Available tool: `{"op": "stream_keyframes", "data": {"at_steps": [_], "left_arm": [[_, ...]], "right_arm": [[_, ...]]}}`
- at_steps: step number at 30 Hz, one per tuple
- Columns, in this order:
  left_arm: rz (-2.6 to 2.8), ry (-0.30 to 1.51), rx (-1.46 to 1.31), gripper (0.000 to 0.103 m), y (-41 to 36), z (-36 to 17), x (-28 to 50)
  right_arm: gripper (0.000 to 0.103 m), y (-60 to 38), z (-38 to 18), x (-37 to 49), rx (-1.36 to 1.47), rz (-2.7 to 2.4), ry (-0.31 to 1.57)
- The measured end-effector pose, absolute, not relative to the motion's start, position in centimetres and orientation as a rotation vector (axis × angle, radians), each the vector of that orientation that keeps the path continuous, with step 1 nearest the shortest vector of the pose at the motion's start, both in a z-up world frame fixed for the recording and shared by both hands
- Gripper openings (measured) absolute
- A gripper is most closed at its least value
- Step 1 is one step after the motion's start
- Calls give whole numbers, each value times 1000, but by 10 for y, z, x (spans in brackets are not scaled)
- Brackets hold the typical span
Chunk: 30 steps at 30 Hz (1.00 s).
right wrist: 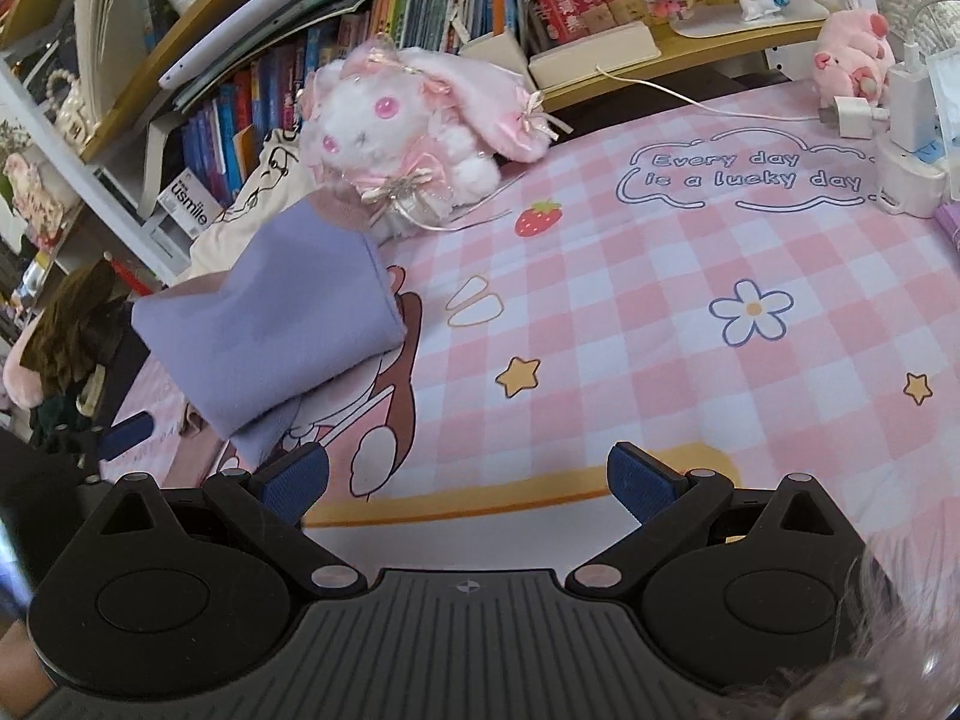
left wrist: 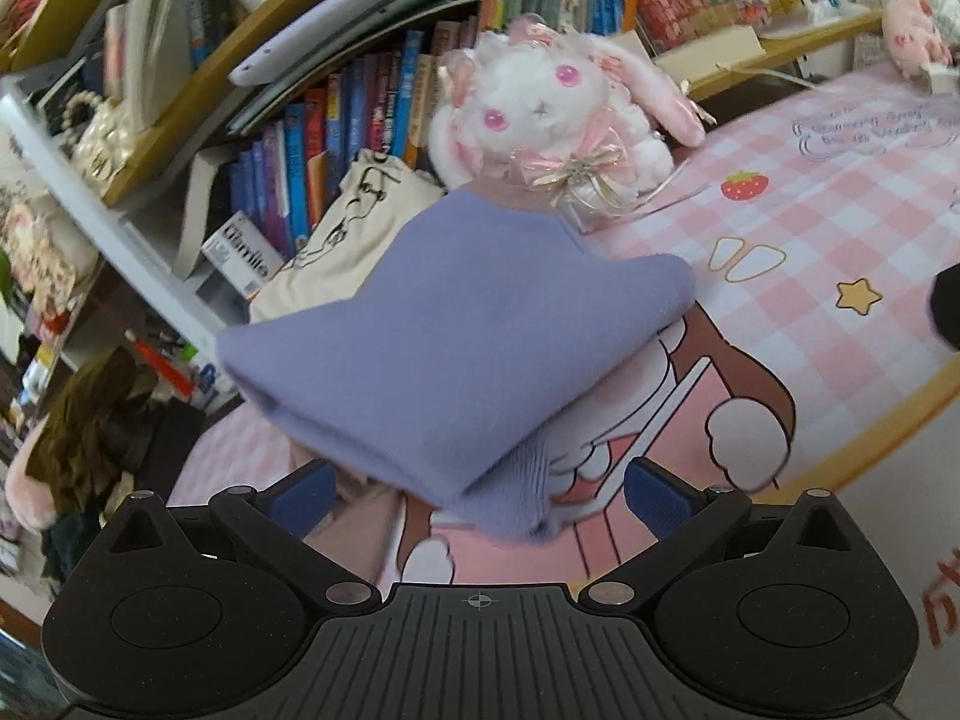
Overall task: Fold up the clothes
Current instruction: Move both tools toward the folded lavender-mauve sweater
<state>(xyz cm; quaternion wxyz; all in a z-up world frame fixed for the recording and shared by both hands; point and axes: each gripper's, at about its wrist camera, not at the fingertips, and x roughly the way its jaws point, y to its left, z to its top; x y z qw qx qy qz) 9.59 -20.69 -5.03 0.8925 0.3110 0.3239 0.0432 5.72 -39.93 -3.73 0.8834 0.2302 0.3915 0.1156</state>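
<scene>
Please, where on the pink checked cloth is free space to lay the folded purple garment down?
The widest bare patch lies between the strawberry print, the flower print and the yellow border. It is crowded at the back left around the plush rabbit and folded purple garment, and at the far right by the white chargers.

A white plush bunny point(right wrist: 384, 126) sits by the bookshelf point(right wrist: 252, 90); a pink pig toy point(right wrist: 852, 54) beside chargers point(right wrist: 900, 108).

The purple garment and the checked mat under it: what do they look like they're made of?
Purple garment: soft matte knit, probably cotton jersey or fleece; it holds rounded folds, and its hem is ribbed. Checked mat: smooth, flat printed surface with a faint sheen, likely a vinyl or rubber desk mat, though printed cloth can't be ruled out.
</scene>
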Motion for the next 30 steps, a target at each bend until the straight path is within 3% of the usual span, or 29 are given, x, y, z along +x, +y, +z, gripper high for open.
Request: {"op": "stream_keyframes", "data": {"at_steps": [12, 15, 16, 17, 18, 23, 30], "left_arm": [[157, 631, 859, 101, -214, -77, 134], [177, 625, 796, 86, -204, -63, 142], [167, 621, 750, 67, -200, -55, 143], [153, 618, 714, 41, -197, -47, 143], [138, 619, 688, 31, -194, -41, 144], [85, 575, 563, 18, -186, -8, 126], [-18, 539, 443, 18, -186, 27, 77]], "right_arm": [[99, -419, -43, 69, 608, 254, 832], [98, -419, -43, 71, 629, 280, 829], [98, -419, -43, 71, 636, 291, 826], [98, -418, -43, 71, 644, 301, 824], [98, -417, -43, 71, 653, 311, 822], [98, -414, -42, 73, 712, 360, 818], [98, -412, -49, 76, 879, 393, 834]]}}
